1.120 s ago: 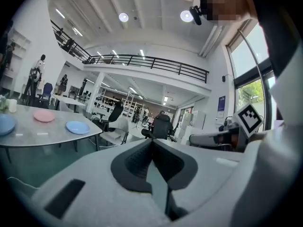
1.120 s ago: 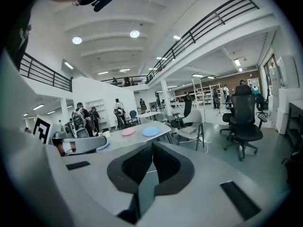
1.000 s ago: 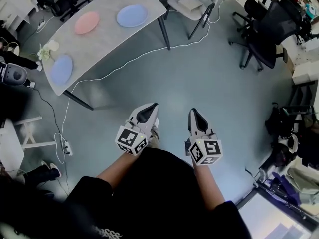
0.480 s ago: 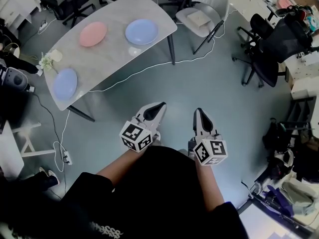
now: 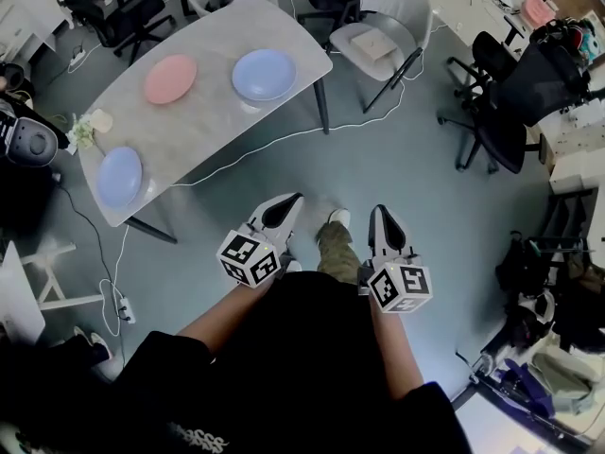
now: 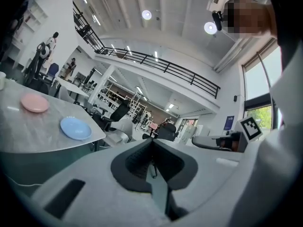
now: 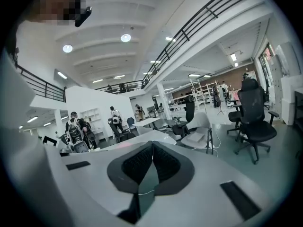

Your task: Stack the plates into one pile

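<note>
My right claw was closed, its pads pressed together with nothing between them. Just past its tip showed the pale edge of the surface. To the right stood a grey chair and, beyond it, a black office chair. People stood far off at left, beneath a railed balcony.

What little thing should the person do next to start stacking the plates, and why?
Probably step closer to the table. The pink plate, the far blue plate and the near blue plate lie apart on it, seemingly out of reach of the left hand-held gripper and the right hand-held gripper. Both are shut and empty.
</note>
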`<state>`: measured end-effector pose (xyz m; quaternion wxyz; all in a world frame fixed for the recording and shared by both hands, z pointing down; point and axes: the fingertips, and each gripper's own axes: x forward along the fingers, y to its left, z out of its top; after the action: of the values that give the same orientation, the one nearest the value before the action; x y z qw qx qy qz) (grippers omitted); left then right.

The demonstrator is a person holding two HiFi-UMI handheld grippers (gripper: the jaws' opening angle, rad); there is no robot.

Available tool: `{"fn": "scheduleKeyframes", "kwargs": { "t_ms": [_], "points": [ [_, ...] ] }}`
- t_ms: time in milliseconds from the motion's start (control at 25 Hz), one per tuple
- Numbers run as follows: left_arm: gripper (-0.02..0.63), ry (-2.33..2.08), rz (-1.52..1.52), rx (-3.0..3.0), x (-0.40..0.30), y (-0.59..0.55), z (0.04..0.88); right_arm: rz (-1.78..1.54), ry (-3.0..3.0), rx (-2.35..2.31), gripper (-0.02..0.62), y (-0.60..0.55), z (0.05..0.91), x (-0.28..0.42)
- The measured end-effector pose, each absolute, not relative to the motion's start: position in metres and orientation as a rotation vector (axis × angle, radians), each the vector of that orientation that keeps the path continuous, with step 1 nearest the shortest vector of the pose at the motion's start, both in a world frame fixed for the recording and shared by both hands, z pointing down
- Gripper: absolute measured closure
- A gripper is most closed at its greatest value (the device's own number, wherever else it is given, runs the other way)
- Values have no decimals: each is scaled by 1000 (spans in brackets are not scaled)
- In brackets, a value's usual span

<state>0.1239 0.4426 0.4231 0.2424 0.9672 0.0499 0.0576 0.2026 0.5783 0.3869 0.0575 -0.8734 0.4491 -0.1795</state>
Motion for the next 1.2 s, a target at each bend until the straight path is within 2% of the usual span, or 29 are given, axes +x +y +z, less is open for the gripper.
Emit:
{"fn": "scheduleKeyframes", "kwargs": {
  "t_ms": [320,920,1200],
  "points": [
    [589,-2,137,2678,177,393,432,-400,1563,-2636,583,512,386,269],
    [589,-268,262,2663,335,298,442,-590,1837,-2329,583,379,404,443],
    [589,-389,338,2650,376,264,452,-716,1984,-2157,583,342,423,481]
  ]
}}
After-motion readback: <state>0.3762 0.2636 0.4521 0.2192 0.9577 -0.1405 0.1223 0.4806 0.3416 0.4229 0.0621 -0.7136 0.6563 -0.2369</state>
